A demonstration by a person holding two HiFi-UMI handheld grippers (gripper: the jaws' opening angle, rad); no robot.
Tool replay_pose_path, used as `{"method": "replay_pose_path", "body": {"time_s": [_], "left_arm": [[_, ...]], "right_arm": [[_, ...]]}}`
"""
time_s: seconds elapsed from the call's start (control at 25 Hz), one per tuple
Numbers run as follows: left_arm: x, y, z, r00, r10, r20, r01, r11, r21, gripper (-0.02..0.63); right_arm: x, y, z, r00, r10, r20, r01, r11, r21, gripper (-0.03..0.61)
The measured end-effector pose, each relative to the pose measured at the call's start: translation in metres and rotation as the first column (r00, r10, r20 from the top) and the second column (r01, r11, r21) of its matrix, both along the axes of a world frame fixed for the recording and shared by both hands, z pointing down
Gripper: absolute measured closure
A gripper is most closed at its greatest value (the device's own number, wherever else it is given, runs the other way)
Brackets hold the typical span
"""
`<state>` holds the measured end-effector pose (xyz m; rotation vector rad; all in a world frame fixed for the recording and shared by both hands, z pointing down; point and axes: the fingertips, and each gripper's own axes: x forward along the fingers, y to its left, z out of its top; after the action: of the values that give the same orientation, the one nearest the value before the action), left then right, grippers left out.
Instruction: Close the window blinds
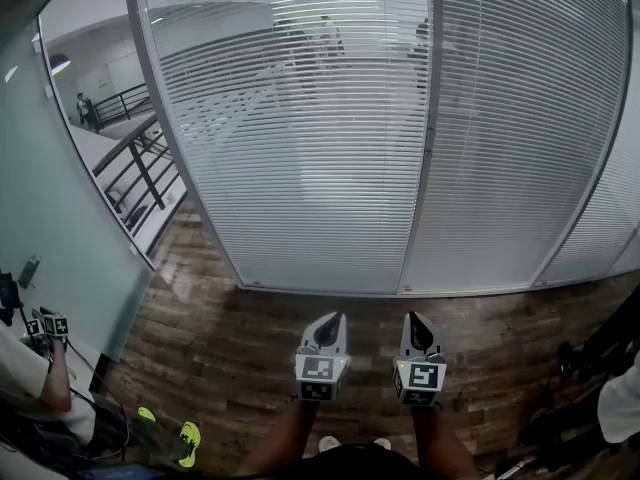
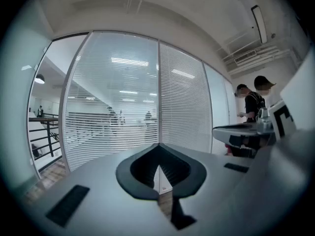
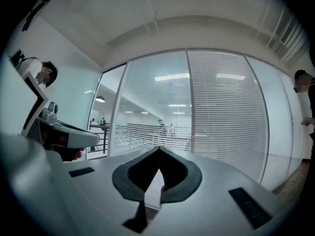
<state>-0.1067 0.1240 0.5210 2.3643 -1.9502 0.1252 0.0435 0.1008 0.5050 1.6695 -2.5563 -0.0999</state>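
Note:
White slatted blinds hang behind a curved glass wall ahead of me. The left blind panel [image 1: 300, 118] has its slats turned open, and people and a room show through it. The right blind panel [image 1: 520, 118] looks denser and lets less through. In the left gripper view the see-through blind panel [image 2: 113, 112] is ahead. Both grippers are low in the head view, side by side, well short of the glass. My left gripper [image 1: 333, 320] [image 2: 158, 144] is shut with nothing in it. My right gripper [image 1: 414, 320] [image 3: 158, 148] is shut and empty too. No cord or wand is visible.
A pale green partition [image 1: 60, 228] stands at the left, with a black railing [image 1: 140, 168] beyond the glass. Wooden floor [image 1: 250, 348] runs up to the wall. A seated person [image 1: 40, 378] is at lower left and another person [image 1: 620, 398] at the right edge.

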Motion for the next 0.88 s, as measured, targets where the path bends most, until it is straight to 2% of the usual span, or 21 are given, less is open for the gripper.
{"method": "replay_pose_path", "body": {"time_s": [0.24,0.48,0.72,0.88], "left_arm": [[0.003,0.001,0.003,1.0,0.006,0.025,-0.006,1.0,0.002,0.612],[0.001,0.0,0.0,1.0,-0.013,0.027,0.012,1.0,0.012,0.612],[0.006,0.0,0.003,1.0,-0.014,-0.004,0.014,1.0,-0.005,0.612],[0.006,0.0,0.007,1.0,-0.014,0.028,0.014,1.0,0.003,0.612]], "right_arm": [[0.0,0.002,0.004,1.0,-0.021,-0.006,0.021,1.0,0.022,0.577],[0.006,-0.001,0.01,1.0,-0.008,-0.001,0.008,1.0,0.008,0.577],[0.009,-0.002,0.008,0.999,-0.031,0.012,0.031,1.0,0.004,0.577],[0.006,-0.004,0.015,0.999,-0.039,0.01,0.039,0.999,-0.01,0.577]]}}
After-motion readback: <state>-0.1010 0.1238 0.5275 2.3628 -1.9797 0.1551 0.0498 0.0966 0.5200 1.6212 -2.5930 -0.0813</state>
